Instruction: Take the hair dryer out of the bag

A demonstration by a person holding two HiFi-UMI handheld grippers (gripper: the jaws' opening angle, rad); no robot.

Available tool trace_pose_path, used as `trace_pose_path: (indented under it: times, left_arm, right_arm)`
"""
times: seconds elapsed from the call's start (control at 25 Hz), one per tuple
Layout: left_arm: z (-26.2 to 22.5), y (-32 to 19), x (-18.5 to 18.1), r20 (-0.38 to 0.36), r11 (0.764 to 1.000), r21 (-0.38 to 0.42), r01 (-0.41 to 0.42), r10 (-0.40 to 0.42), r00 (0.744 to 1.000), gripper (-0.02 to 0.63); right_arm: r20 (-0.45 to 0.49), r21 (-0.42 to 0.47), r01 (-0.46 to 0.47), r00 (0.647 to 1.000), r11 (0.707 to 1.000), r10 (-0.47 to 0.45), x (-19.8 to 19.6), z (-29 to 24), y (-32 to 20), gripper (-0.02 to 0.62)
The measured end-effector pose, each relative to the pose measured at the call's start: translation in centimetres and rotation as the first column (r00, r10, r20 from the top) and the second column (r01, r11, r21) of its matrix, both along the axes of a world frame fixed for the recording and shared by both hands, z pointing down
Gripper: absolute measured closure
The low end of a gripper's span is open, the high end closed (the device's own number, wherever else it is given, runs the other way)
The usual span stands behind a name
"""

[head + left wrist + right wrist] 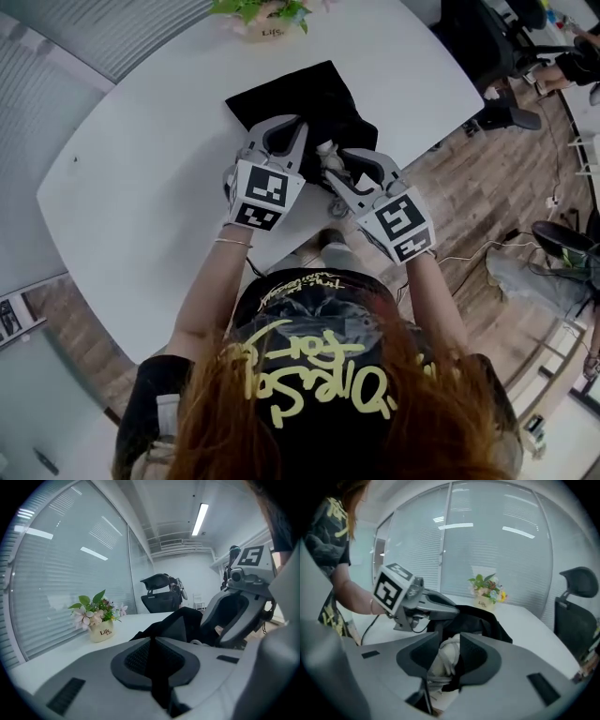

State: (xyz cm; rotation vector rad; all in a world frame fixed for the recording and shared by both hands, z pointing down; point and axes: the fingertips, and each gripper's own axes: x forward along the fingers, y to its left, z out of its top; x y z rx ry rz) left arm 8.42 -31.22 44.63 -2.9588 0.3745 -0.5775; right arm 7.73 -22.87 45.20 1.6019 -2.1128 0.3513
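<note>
The fingers of the left gripper (pixel 152 656) were pressed together on the edge of the soft black fabric bag (pixel 300 94) lying on the white desk (pixel 159 159). Those of the right gripper (pixel 449 641) stood spread around the cream-coloured hair dryer (pixel 443 660), which lay between them at the bag's mouth, apparently unclamped. Gripping it and drawing it clear remained.

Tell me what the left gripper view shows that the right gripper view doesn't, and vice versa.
Left gripper view only: the left tool shut on a fold of the black bag. Right gripper view only: the right tool with jaws apart and a pale bundle between them. Both: that bag, the flower pot, the white table and an office chair.
</note>
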Motion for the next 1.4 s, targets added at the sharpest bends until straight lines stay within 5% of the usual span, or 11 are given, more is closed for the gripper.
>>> trace_pose_path:
  times: [0.12, 0.28, 0.52, 0.92, 1.24, 1.4]
  left_arm:
    - [-0.2, 0.2, -0.5, -0.008, 1.0, 0.001, -0.01, 0.01, 1.0, 0.589]
    - [-0.2, 0.1, -0.8, -0.017, 1.0, -0.005, -0.015, 0.015, 1.0, 0.589]
    - [-0.2, 0.0, -1.2, -0.029, 1.0, -0.004, -0.023, 0.023, 0.999, 0.589]
    - [-0.8, 1.1, -2.2, -0.089, 0.998, -0.02, -0.055, 0.053, 0.995, 0.589]
    - [0.1, 2.2, -2.9, -0.106, 0.994, -0.064, -0.089, 0.082, 0.991, 0.588]
    - [0.4, 2.0, -3.1, -0.095, 0.994, -0.069, -0.084, 0.077, 0.992, 0.574]
  right_arm:
    - [0.078, -0.048, -0.177, 0.981, 0.983, 0.18, 1.3, 0.7, -1.1, 0.453]
    - [0.156, -0.115, -0.25, 0.951, 0.961, 0.266, 1.6, 1.6, -2.2, 0.424]
    - [0.106, -0.205, -0.268, 0.95, 0.941, 0.294, 1.5, 3.5, -3.3, 0.34]
    - [0.054, -0.334, -0.246, 0.959, 0.91, 0.279, 1.0, 5.1, -4.3, 0.341]
    - [0.023, -0.466, -0.249, 0.956, 0.849, 0.293, 1.0, 6.9, -4.9, 0.341]
    - [0.069, -0.462, -0.239, 0.951, 0.854, 0.303, 1.3, 6.9, -5.1, 0.341]
